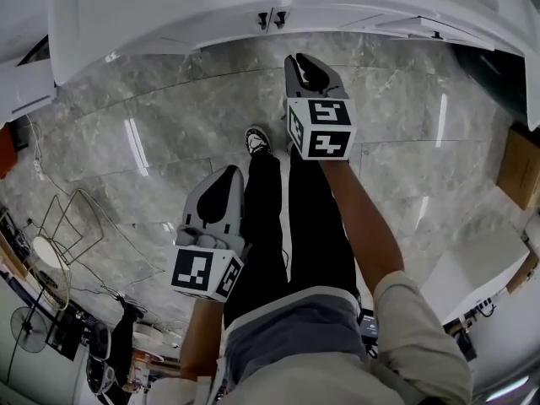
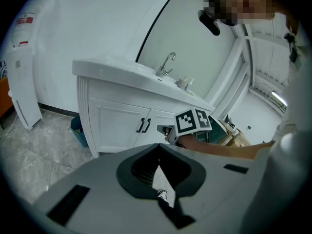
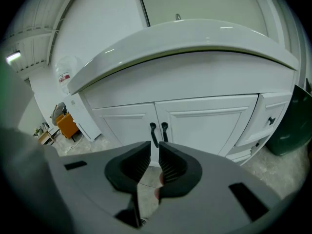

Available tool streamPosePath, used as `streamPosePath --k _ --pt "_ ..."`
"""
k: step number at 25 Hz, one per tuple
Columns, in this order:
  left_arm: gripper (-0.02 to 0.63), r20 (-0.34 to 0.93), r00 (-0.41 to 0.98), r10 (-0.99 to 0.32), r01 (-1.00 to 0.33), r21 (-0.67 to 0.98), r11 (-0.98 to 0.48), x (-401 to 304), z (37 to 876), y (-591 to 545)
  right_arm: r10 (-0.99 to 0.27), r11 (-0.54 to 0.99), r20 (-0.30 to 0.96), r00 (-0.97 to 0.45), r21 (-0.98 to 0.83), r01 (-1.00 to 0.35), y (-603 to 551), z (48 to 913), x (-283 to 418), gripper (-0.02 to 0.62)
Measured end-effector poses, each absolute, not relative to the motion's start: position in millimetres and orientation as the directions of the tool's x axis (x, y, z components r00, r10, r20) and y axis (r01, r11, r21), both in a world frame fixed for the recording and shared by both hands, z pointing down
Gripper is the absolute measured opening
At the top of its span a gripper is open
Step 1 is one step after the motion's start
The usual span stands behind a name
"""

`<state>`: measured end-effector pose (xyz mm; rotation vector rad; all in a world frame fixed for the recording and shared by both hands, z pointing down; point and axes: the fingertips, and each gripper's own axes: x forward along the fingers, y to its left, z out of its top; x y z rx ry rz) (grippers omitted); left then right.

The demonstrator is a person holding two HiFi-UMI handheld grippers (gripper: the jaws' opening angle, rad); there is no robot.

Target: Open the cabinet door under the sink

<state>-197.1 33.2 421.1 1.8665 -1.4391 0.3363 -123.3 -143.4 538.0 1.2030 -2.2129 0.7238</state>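
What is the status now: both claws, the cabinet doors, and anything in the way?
Left claw shut, empty, held back. Right claw slightly open, empty, aimed at the black handles, not touching. Cabinet doors both closed. Nothing seen between claw and handles.

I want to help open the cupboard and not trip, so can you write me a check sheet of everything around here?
Surface: grey marble floor, shiny.
Job's things: two white cabinet doors under the sink, both closed; black handles side by side in the middle, nothing touching them.
Clutter: wire frame, fan, cardboard box, dark green bin.
Grippers: left gripper jaws together, empty; right gripper jaws slightly apart, empty, pointed at the handles.
Cables: thin cable on the floor, far left.
Surroundings: faucet on the sink; the person's shoe near the cabinet.
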Motion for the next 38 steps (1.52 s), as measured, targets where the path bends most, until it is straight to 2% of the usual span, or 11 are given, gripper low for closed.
streamPosePath --k 17,24,33,38 --pt "-0.001 0.634 0.345 -0.692 -0.895 0.445 -0.038 -197.3 464.1 46.9 -0.59 0.448 0.678 -0.439 -0.178 -0.876 -194.9 591.3 -141.3 0.106" --pt "0.0 0.63 0.345 -0.696 -0.886 0.464 -0.019 -200.3 468.0 41.3 -0.582 0.474 0.696 -0.421 -0.131 -0.871 -214.3 606.3 -146.8 0.104" --pt "0.0 0.632 0.381 -0.675 -0.872 0.489 -0.034 -197.1 474.7 43.1 -0.598 0.434 0.702 -0.388 -0.124 -0.893 -230.8 614.7 -154.4 0.104" --pt "-0.001 0.639 0.381 -0.668 -0.874 0.484 -0.036 -200.5 478.3 40.4 -0.612 0.41 0.711 -0.345 -0.088 -0.908 -234.1 615.1 -154.4 0.08"
